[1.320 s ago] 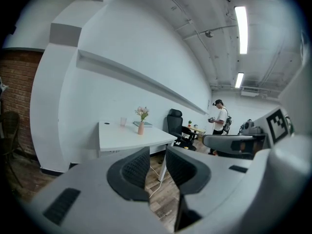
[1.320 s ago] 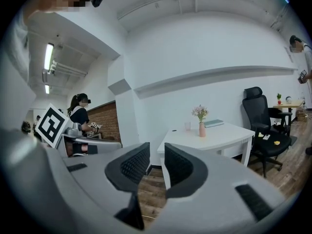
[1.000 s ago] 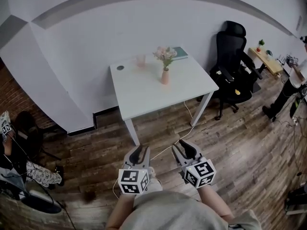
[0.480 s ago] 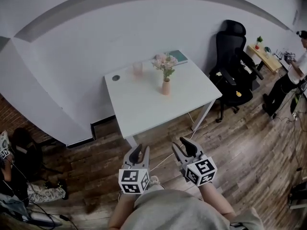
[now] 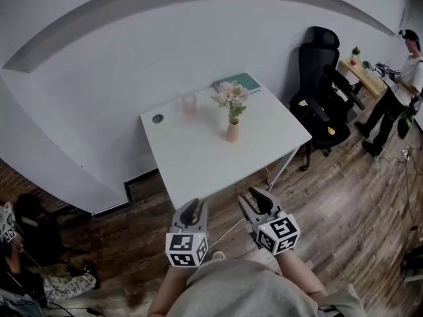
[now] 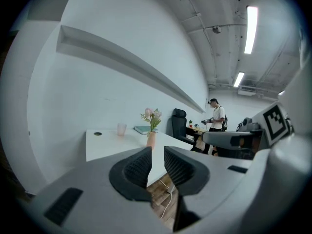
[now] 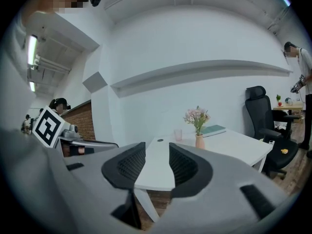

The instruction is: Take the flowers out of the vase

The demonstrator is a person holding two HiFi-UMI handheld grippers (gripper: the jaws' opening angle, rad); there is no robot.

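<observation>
One table (image 5: 198,160) carries one vase (image 5: 232,132) of flowers (image 5: 230,96) mid-top. One cup (image 5: 190,104) and one book (image 5: 239,82) sit by the far edge, and one chair (image 5: 322,84) stands beside it. Short of the near edge, the left gripper (image 5: 193,209) is slightly parted and empty. The right gripper (image 5: 251,197), also empty, has just been opening wide.

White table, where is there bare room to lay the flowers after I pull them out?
The near half of the white square table, in front of the small pink vase, is bare; so is the strip right of it. The back edge is crowded: translucent pink cup, teal book.
</observation>
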